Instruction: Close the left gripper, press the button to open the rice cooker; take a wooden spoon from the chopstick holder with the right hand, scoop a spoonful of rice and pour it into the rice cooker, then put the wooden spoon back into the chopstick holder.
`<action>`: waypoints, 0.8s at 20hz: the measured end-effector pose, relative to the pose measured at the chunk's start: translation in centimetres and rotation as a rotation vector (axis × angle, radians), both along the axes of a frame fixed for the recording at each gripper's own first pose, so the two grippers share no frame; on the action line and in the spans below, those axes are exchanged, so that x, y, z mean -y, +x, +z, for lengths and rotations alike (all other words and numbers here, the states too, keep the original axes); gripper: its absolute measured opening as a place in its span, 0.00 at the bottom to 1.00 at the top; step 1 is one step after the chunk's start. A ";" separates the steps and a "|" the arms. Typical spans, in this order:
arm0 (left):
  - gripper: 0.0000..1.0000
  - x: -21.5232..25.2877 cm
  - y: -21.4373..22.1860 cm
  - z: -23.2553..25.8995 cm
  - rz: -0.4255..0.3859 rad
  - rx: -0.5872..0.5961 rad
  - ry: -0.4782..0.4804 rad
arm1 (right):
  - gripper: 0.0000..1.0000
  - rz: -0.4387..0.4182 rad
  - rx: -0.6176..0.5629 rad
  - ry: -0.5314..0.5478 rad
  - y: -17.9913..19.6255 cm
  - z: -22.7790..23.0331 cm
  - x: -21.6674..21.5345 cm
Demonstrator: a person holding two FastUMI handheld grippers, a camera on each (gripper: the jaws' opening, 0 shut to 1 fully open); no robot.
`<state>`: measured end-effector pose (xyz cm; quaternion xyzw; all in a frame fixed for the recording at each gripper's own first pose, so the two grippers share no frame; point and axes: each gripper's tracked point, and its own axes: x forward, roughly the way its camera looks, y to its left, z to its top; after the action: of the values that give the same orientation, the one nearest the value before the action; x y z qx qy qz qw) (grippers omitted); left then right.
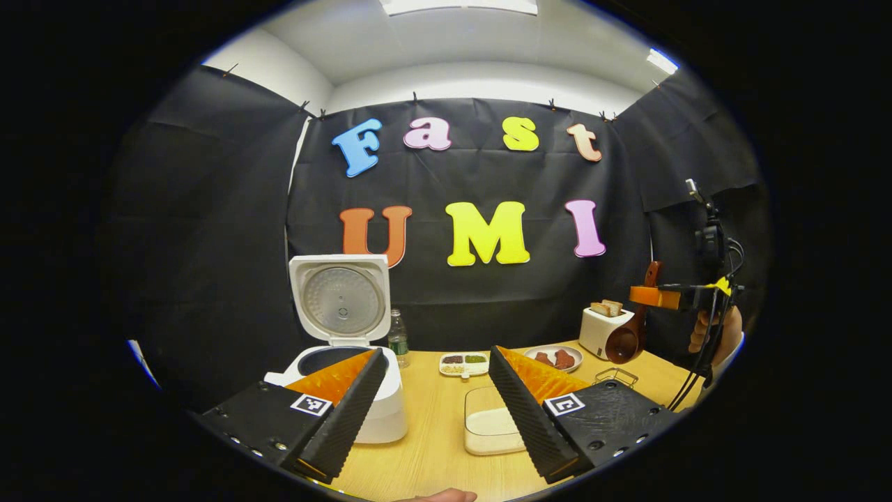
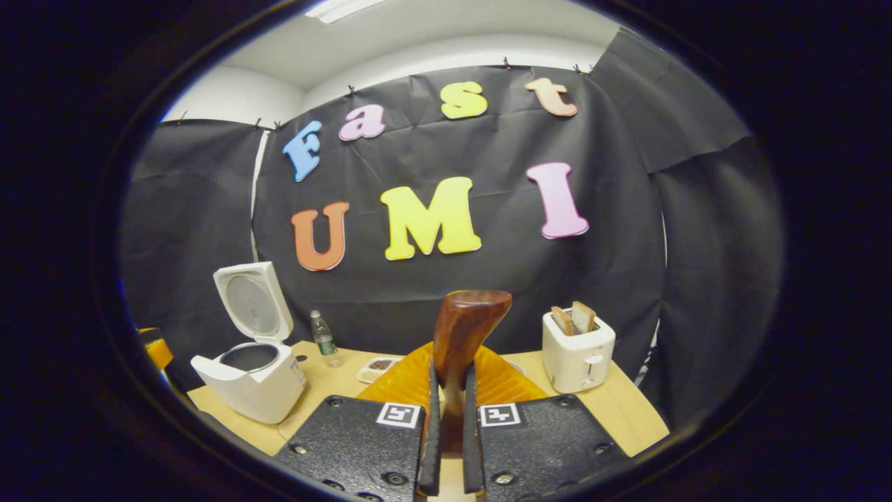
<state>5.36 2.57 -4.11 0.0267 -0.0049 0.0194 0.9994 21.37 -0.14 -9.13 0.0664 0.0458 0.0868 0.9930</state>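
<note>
Right gripper (image 2: pixel 446 411) clamps the wooden spoon (image 2: pixel 463 328); left gripper (image 1: pixel 435 411) gapes wide, touching nothing.

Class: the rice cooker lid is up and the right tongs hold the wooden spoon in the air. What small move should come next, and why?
Probably lower the right tongs so the wooden spoon dips toward the white rice container. The rice cooker already stands open and the spoon bowl looks empty.
</note>
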 end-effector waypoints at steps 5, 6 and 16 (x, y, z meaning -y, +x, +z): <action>0.96 3.8 2.2 -0.8 -0.054 -0.023 0.051 | 0.18 -0.040 -0.057 0.021 1.6 -3.7 3.7; 0.95 4.4 2.6 -0.9 -0.063 -0.027 0.057 | 0.18 -0.040 -0.067 0.031 1.8 -4.4 3.8; 0.95 6.5 3.4 -1.7 -0.073 -0.059 0.045 | 0.25 0.028 -0.129 0.097 3.0 -8.4 2.0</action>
<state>8.81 -3.96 -5.79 0.0493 0.0233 -0.0178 0.9984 24.39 -2.14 -17.51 0.1192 0.1061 0.0986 0.9822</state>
